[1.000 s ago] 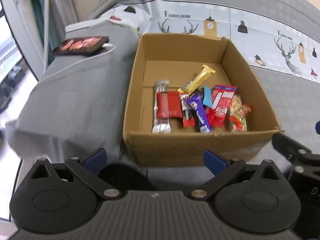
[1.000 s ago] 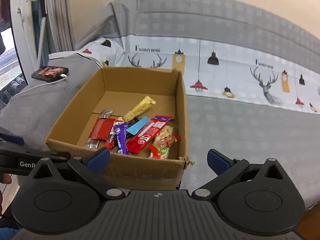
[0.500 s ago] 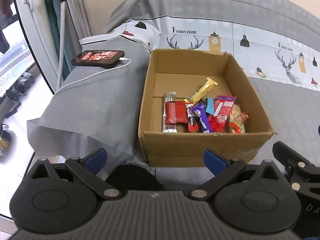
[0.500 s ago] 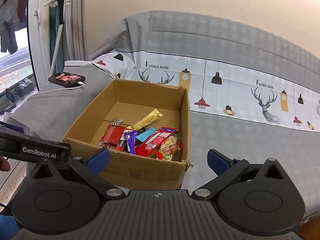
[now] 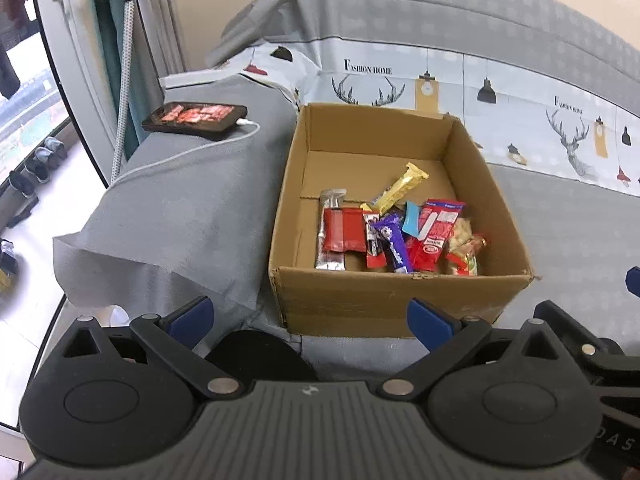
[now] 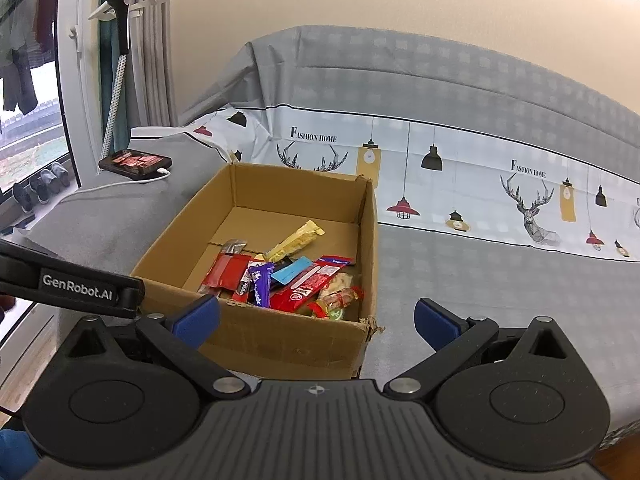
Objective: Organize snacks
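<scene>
An open cardboard box (image 5: 396, 300) (image 6: 288, 340) stands on a grey sheet-covered bed. Several snack packets lie in its near half: a red packet (image 5: 344, 229) (image 6: 226, 270), a purple bar (image 5: 392, 240) (image 6: 261, 280), a yellow bar (image 5: 400, 190) (image 6: 296, 240), a long red packet (image 5: 434, 232) (image 6: 308, 284) and a clear nut packet (image 5: 464, 248) (image 6: 340, 300). My left gripper (image 5: 310, 316) is open and empty, in front of the box. My right gripper (image 6: 316, 318) is open and empty, in front of the box's right corner.
A phone (image 5: 196, 119) (image 6: 135, 163) on a white charging cable lies on the bed, left of the box. The bed's left edge drops to the floor by a window with shoes (image 5: 36, 164). A patterned sheet (image 6: 460, 184) rises behind the box.
Both grippers have pulled back and up from the box, so more of the bed, phone and window shows. Both stayed open and empty.
</scene>
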The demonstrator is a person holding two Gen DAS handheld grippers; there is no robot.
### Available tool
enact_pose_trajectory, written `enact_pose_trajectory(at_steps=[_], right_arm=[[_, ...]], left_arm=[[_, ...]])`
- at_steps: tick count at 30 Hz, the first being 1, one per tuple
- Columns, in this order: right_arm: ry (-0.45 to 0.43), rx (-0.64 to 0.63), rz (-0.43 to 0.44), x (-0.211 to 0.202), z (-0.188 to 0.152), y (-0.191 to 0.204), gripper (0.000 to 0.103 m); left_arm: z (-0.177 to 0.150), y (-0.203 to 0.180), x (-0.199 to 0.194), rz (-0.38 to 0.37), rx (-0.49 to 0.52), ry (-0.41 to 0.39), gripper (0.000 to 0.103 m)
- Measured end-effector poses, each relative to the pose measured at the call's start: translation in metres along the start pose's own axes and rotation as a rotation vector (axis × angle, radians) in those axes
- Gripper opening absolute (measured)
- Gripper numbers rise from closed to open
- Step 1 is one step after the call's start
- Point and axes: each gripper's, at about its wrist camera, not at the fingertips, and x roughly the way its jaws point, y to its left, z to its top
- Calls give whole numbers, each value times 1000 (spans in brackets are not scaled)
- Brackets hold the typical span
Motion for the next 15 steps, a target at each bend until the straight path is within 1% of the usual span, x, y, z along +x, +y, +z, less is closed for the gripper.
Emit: enact_pose_trajectory(at_steps=[4, 8, 15], right_arm=[[5, -3, 1, 1, 0, 1, 102], [-4, -16, 9, 0, 1, 3, 102], [-5, -16, 10, 1, 2, 2, 102]], left_arm=[[-1, -3, -1, 26, 27, -17, 103], [-1, -4, 2, 24, 42, -5, 103], [-1, -4, 1, 33, 47, -10, 103]])
